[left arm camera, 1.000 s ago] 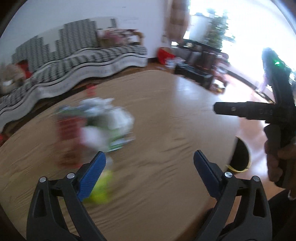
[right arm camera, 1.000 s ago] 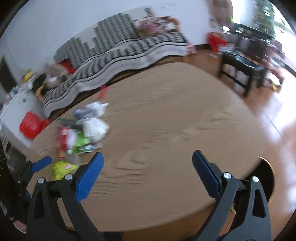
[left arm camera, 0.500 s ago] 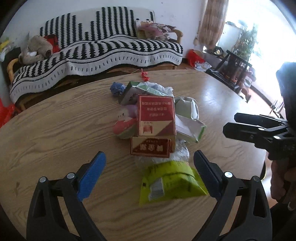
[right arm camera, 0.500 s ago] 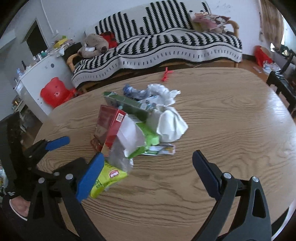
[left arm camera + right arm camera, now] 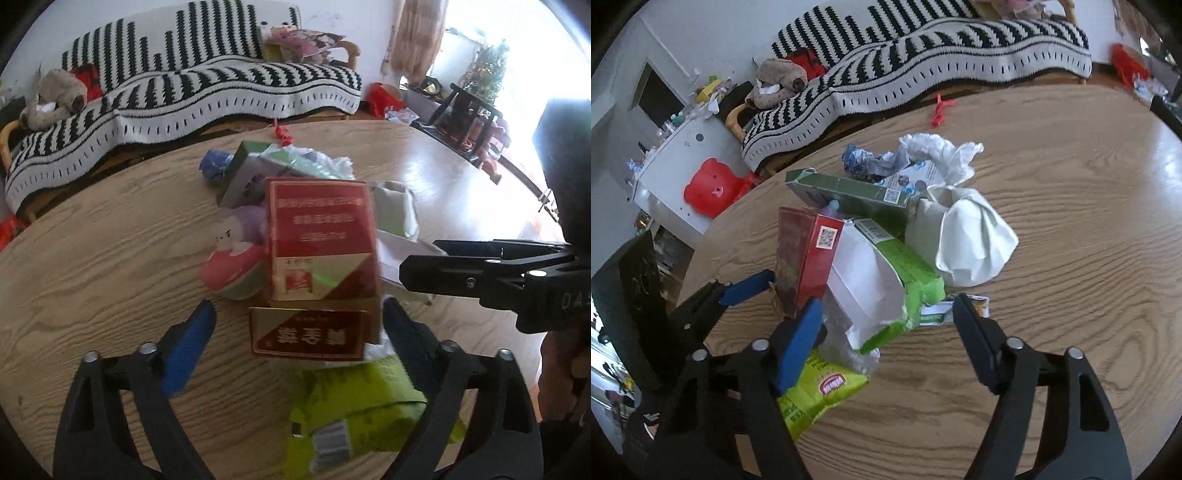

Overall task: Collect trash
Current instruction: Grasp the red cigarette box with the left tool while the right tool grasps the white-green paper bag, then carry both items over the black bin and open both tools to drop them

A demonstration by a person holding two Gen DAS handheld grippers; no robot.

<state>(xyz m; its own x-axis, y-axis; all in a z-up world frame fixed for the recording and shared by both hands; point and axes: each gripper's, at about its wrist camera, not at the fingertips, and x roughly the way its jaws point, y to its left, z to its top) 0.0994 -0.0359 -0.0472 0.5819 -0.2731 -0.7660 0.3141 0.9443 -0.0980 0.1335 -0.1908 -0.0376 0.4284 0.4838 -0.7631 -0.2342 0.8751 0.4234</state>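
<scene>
A pile of trash lies on the wooden table (image 5: 92, 258). My left gripper (image 5: 297, 304) straddles the near end of a red box (image 5: 317, 251); its jaws are closing and the pads are not pressing. A yellow-green snack bag (image 5: 354, 417) lies under it. My right gripper (image 5: 886, 301) is closing around a torn green-and-white carton (image 5: 882, 288), without a firm press. In the right wrist view the red box (image 5: 809, 258) stands left of the carton, with the left gripper's blue fingertip (image 5: 750, 288) beside it. A white crumpled bag (image 5: 964, 243), a dark green box (image 5: 849, 192) and a blue wrapper (image 5: 864, 162) lie behind.
A pink and purple soft package (image 5: 236, 266) leans on the red box. A small red bow (image 5: 938, 109) lies near the far table edge. Beyond are a striped sofa (image 5: 207, 85), a white cabinet (image 5: 679, 173) and dark side tables (image 5: 469, 110). A hand (image 5: 557, 373) holds the right gripper.
Both grippers have come down and closer to the pile. Their jaws have narrowed, the right more than the left. The trash has not moved.
</scene>
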